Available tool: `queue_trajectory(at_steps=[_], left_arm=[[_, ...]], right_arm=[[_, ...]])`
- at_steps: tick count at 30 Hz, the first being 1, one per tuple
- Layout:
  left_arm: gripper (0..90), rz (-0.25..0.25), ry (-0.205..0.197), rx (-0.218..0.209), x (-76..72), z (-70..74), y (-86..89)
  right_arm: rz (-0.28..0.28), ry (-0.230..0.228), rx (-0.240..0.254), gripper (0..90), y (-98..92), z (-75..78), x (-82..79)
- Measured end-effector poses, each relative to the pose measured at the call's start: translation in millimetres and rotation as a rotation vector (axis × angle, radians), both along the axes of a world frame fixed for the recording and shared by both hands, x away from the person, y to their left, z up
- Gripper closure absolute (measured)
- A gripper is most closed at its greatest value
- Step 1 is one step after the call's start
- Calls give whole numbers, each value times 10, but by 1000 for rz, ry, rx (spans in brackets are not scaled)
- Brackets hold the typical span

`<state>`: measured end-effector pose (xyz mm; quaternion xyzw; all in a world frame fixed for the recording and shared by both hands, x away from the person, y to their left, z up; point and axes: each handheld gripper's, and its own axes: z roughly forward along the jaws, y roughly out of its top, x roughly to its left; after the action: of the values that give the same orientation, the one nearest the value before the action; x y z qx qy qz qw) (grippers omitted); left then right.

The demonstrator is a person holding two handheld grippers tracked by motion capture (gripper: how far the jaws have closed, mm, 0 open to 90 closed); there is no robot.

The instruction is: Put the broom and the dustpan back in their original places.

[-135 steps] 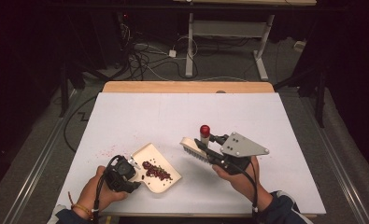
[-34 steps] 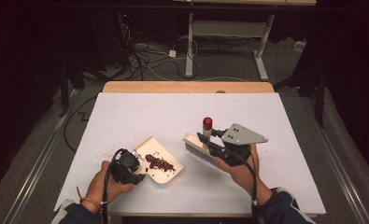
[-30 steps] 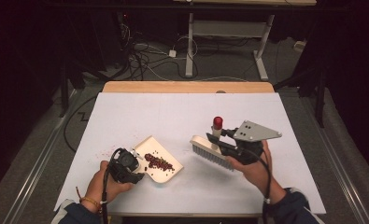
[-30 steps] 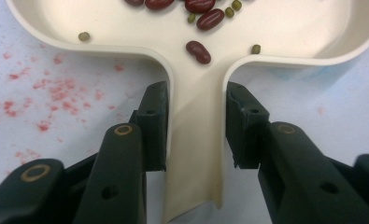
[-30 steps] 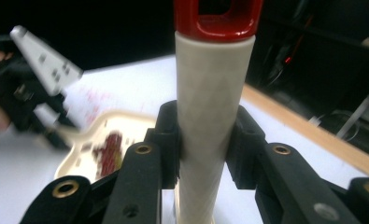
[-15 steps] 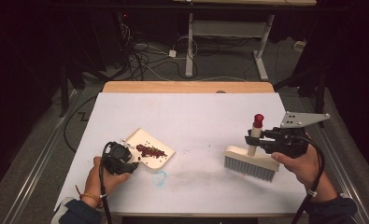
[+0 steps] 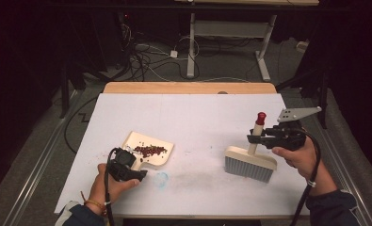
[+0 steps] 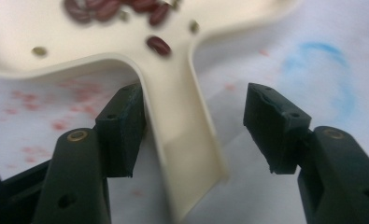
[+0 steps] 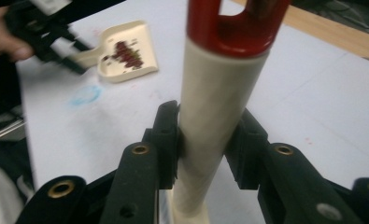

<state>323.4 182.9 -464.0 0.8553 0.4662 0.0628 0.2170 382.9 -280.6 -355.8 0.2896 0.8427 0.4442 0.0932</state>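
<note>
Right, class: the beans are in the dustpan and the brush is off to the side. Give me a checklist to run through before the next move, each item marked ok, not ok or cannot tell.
1. Beans lie in the dustpan: ok.
2. Left claw has let go of the dustpan handle: ok; its jaws have just been opening, one pad at the handle, the other apart.
3. Dustpan rests flat on the table: ok.
4. Right claw grips the brush by its handle: ok.
5. Brush bristles sit on the table: cannot tell.
6. No loose beans left on the table: cannot tell; only faint marks show.
</note>
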Motion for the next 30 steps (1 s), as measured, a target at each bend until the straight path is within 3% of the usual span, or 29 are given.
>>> queue_trajectory(at_steps=[4, 6, 12, 15, 18, 20, 24, 26, 30], left_arm=[[352, -29, -72, 17, -85, 65, -4], [356, -61, -100, 6, -104, 79, 36], [405, -115, -124, -35, -195, 60, 75], [403, -124, -143, -22, -232, 50, 49], [403, -138, -149, -37, -242, 64, 34], [413, -150, -156, -35, -252, 64, 13], [421, -175, -166, -44, -270, 58, -14], [422, -187, -193, -47, -291, 67, -24], [356, -204, -259, -27, -321, 83, -40]], right_arm=[[-108, -15, -35, 623, 113, -94, 212], [-154, -18, -70, 614, 178, -146, 328], [-239, 28, -149, 575, 282, -363, 692], [-278, 54, -183, 555, 296, -483, 841], [-325, 45, -220, 540, 340, -577, 909], [-367, 0, -231, 534, 377, -586, 906], [-418, -73, -202, 537, 397, -569, 883], [-399, -70, -164, 532, 400, -576, 861], [-401, -117, -132, 517, 420, -572, 784]])
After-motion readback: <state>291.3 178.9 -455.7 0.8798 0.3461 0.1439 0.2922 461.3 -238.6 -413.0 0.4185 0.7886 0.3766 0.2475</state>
